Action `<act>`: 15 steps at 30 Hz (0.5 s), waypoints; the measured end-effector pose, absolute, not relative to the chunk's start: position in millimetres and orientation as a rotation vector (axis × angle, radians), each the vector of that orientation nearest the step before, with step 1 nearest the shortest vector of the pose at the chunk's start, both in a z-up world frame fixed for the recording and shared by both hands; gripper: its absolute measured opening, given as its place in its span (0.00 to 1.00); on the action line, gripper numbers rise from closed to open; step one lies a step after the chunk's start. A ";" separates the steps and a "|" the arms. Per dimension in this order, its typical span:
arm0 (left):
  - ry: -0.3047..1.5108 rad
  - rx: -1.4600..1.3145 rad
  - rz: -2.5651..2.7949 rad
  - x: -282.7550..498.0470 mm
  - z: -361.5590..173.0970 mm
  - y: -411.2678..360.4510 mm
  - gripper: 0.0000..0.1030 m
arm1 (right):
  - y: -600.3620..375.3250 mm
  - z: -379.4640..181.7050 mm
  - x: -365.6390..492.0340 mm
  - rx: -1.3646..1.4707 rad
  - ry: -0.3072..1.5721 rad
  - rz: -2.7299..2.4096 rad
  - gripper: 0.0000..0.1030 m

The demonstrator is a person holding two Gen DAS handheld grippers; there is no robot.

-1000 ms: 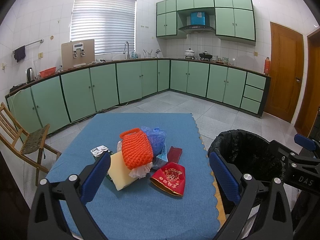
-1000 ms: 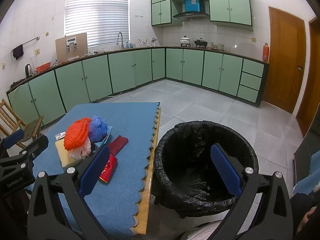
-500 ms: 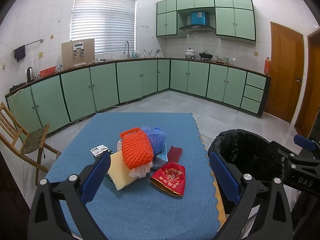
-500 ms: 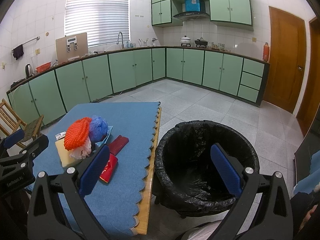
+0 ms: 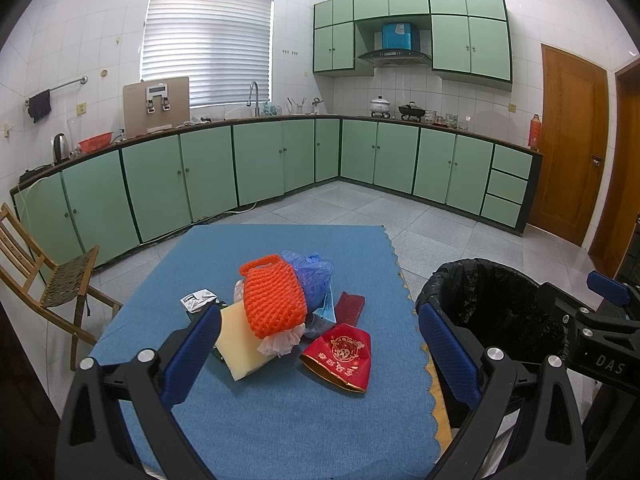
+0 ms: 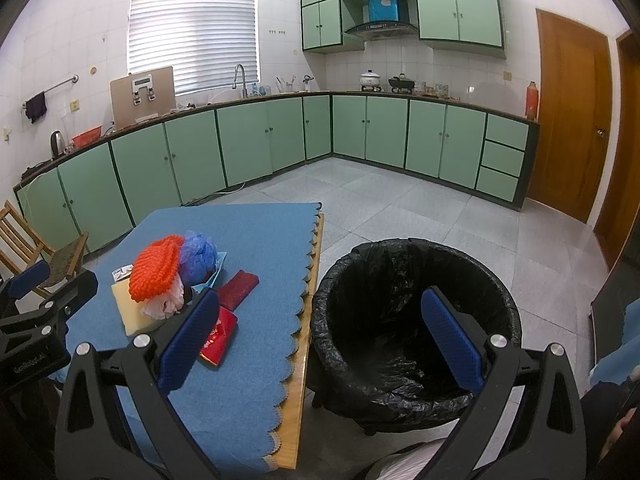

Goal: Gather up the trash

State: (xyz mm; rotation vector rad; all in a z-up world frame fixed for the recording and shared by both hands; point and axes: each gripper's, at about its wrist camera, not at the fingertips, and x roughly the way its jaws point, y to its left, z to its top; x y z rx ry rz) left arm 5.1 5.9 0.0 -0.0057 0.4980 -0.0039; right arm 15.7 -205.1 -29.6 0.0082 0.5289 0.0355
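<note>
Left gripper (image 5: pixel 320 340) hangs above the near part of the table, jaws spread wide with nothing between the 2 blue pads, touching nothing. Right gripper (image 6: pixel 320 336) is just as wide apart and also empty, poised over the gap where the table edge meets the bin.

Just ahead of the left jaws sits the trash heap on the blue tablecloth (image 5: pixel 280 412). An orange knitted pouch (image 5: pixel 274 296) rides on top, leaning on a pale yellow foam block (image 5: pixel 240 344), with white crumpled plastic (image 5: pixel 280 342) spilling out beneath it. Behind the pouch, a bunched blue plastic bag (image 5: pixel 312 274) rests on what looks like a light blue tray (image 6: pixel 218 268); its contents are mostly hidden. A dark red flat packet (image 5: pixel 351 307) lies to the right of the pile, and a red pouch with gold print (image 5: pixel 340 354) lies nearest the camera. A small white wrapper (image 5: pixel 197 299) sits apart on the left.

Off the table's right edge stands 1 round bin with a black liner (image 6: pixel 416 320). Inside, only crumpled liner shows.

Beyond, green cabinets (image 5: pixel 280 160) wrap the room, and a wooden folding chair (image 5: pixel 48 280) stands at the left.
</note>
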 end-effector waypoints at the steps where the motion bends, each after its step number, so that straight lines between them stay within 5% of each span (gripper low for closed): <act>1: 0.497 -0.006 -0.003 4.8 -0.1 5.8 0.94 | -204.8 -29.7 15.3 0.008 0.528 0.036 0.95; 15: 0.512 -0.010 0.044 19.0 -14.1 30.6 0.94 | -189.7 -39.2 29.3 -0.009 0.542 0.063 0.95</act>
